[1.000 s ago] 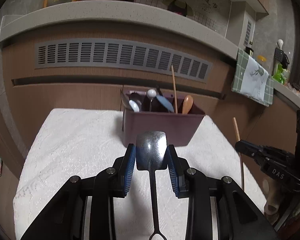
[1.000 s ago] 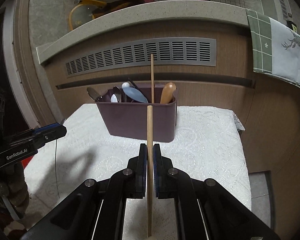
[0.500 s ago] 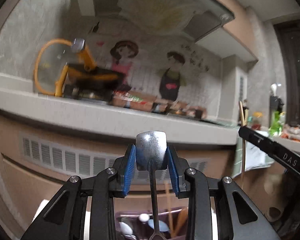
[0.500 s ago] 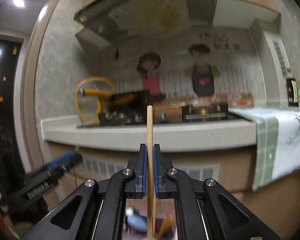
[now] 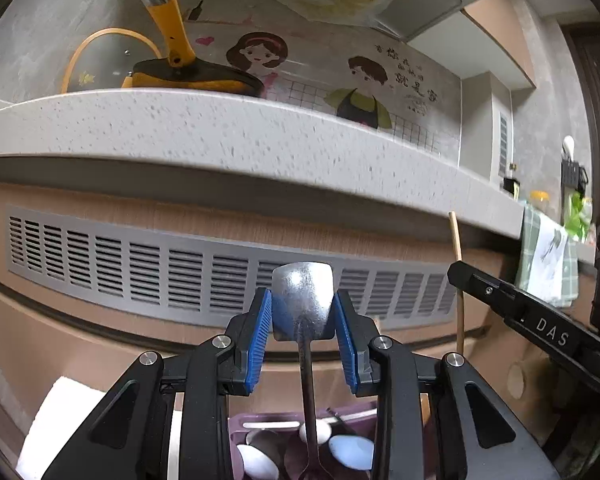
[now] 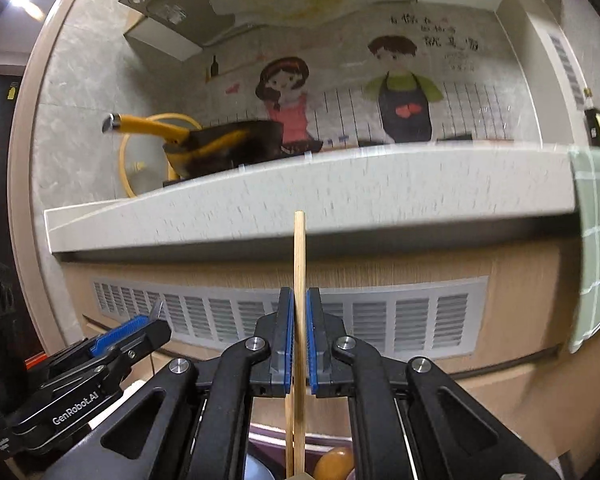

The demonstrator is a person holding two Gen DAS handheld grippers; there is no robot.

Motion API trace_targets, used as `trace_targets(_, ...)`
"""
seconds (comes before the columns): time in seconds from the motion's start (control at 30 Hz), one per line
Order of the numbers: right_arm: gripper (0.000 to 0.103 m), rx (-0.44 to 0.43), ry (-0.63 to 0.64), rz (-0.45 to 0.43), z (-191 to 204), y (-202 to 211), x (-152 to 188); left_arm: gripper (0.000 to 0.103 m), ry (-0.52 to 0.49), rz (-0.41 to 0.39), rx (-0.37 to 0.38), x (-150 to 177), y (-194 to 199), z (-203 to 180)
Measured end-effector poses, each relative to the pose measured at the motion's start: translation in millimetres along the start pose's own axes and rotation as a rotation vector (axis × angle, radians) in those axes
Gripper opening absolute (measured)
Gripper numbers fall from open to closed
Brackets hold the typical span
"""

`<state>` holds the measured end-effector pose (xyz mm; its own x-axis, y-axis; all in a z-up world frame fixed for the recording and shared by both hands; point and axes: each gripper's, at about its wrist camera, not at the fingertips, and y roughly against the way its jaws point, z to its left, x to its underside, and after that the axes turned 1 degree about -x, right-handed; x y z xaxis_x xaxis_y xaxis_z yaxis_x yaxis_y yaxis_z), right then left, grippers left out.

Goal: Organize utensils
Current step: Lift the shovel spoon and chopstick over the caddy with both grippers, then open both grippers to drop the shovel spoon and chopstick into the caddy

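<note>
Above the purple holder (image 5: 260,426), we hold one utensil in each gripper.

Our left gripper (image 5: 303,322) pinches a metal spoon (image 5: 303,300) by its bowl between the blue pads, handle hanging down into the holder among pale spoons (image 5: 350,446). Our right gripper (image 6: 296,340) has its fingers pressed together on a wooden chopstick (image 6: 299,256), which stands upright, its lower end reaching toward the holder beside a second chopstick (image 6: 288,432) and a wooden spoon (image 6: 334,462).
</note>
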<state>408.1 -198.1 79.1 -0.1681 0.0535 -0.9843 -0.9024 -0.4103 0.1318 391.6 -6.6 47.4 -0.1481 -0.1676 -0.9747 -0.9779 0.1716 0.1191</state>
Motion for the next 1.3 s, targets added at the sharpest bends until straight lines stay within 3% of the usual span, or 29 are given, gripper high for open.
trace_targets(0.27,0.006,0.007,-0.052,0.15,-17,-1,39,0.032,-0.015,0.115,-0.024,44,10,0)
trace_targets(0.43,0.006,0.02,-0.062,0.312,-12,-1,66,0.034,-0.029,0.156,-0.01,50,26,-3)
trace_targets(0.57,0.008,0.016,-0.102,0.492,-11,0,79,0.036,-0.032,0.255,0.046,42,38,-7)
trace_targets(0.77,0.014,0.048,-0.12,0.433,1,68,74,0.043,-0.021,0.244,0.017,35,113,-3)
trace_targets(0.9,0.023,0.018,-0.042,0.362,34,134,82,0.044,-0.064,0.257,-0.08,53,179,-7)
trace_targets(1.03,0.023,-0.002,-0.002,0.396,66,188,98,0.044,-0.102,0.287,-0.154,74,233,-13)
trace_targets(1.07,0.023,-0.015,0.039,0.349,71,195,101,0.044,-0.096,0.3,-0.169,80,246,-13)
trace_targets(1.17,0.023,-0.013,0.046,0.392,88,217,117,0.044,-0.079,0.332,-0.172,92,266,-15)
trace_targets(1.3,0.023,0.008,0.023,0.364,98,243,121,0.044,-0.068,0.352,-0.188,99,283,-18)
